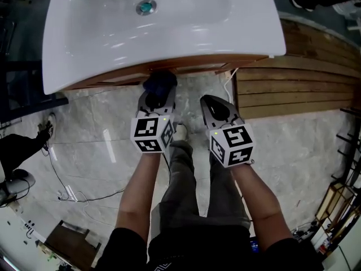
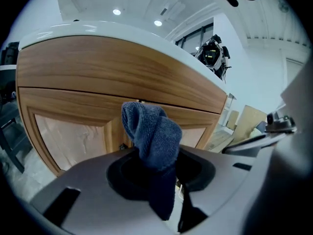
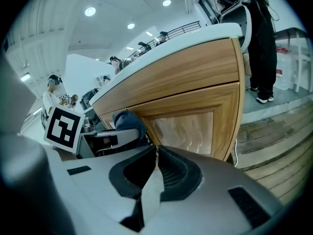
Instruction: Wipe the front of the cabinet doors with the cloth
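A wooden vanity cabinet (image 2: 112, 77) stands under a white sink top (image 1: 163, 21). My left gripper (image 1: 156, 97) is shut on a dark blue cloth (image 2: 154, 136), whose bunched end (image 1: 160, 83) sits close to the cabinet front, at the seam between two framed doors (image 2: 73, 136). Whether it touches the wood I cannot tell. My right gripper (image 1: 217, 110) hangs beside it, a little back from the cabinet, jaws shut with nothing between them. In the right gripper view the right door panel (image 3: 190, 129) lies ahead, with the cloth (image 3: 128, 121) at left.
Marble floor (image 1: 101, 145) lies below, with cables (image 1: 67, 191) at left. A wooden slatted platform (image 1: 293, 78) runs right of the cabinet. A person in black (image 3: 261, 43) stands on the far right side; others stand in the background.
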